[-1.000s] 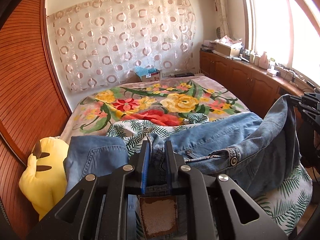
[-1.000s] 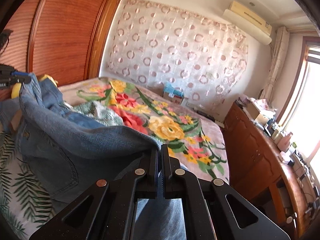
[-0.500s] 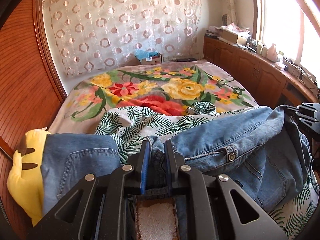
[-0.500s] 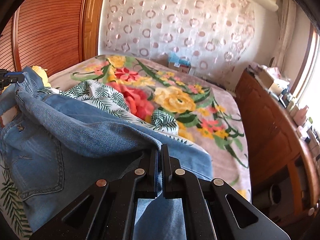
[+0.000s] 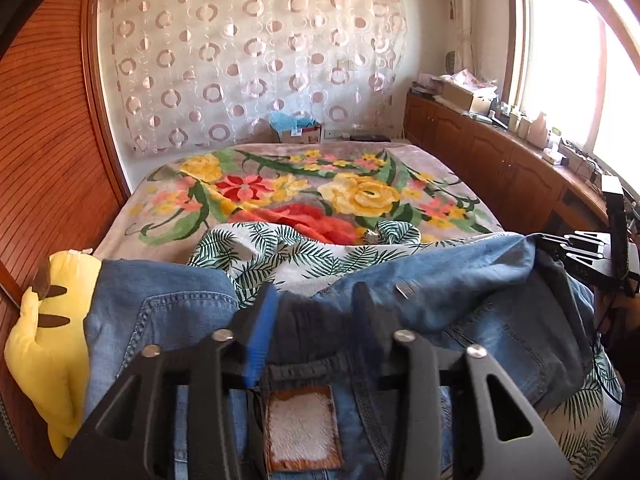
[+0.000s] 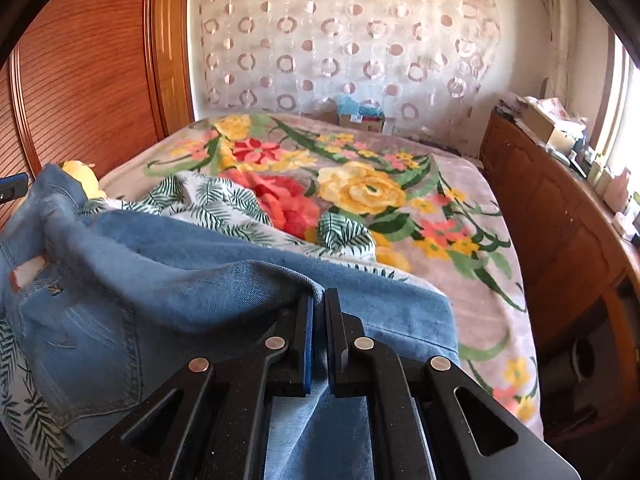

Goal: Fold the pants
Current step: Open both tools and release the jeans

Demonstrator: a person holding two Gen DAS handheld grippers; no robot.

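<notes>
Right gripper (image 6: 319,304) pinches jeans (image 6: 168,280) over floral bed (image 6: 360,188).

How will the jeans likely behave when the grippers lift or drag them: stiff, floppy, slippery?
The jeans probably flop: they sag in folds between the two grippers. They look fairly heavy, thick denim with seams. They will likely drag rather than slide across the leaf-print sheet, which is already bunched beneath them.

Blue denim pants (image 5: 460,304), floral blanket (image 5: 360,188)
</notes>
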